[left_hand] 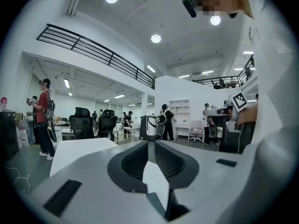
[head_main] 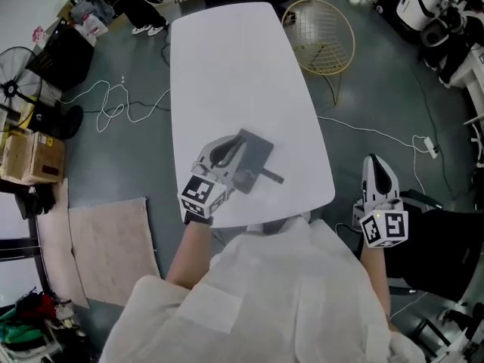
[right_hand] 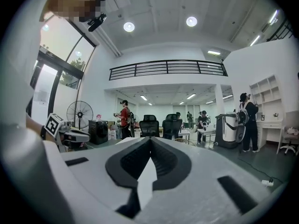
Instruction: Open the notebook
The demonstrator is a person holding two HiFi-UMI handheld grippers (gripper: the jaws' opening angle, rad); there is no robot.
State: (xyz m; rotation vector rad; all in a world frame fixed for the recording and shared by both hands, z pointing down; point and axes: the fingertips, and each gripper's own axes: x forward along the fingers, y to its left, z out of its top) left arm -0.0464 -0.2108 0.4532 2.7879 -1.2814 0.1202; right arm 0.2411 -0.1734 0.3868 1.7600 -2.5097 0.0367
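Note:
A dark grey notebook point(head_main: 257, 156) lies closed near the front edge of the white table point(head_main: 227, 66), with a small grey clasp or pen point(head_main: 274, 177) sticking out at its right side. My left gripper point(head_main: 239, 139) hovers over the notebook's left part, its jaws shut and nothing between them. My right gripper point(head_main: 372, 160) hangs off the table's right edge, above the floor, also shut and holding nothing. In the left gripper view the jaws meet at the tip point(left_hand: 148, 143), and the same shows in the right gripper view point(right_hand: 150, 139). Neither gripper view shows the notebook.
A gold wire chair point(head_main: 324, 36) stands by the table's far right corner. White cables point(head_main: 121, 100) trail on the grey floor at both sides. A fan point(head_main: 15, 78), a cardboard box point(head_main: 34, 156) and a beige mat point(head_main: 110, 248) are at the left. People stand far off.

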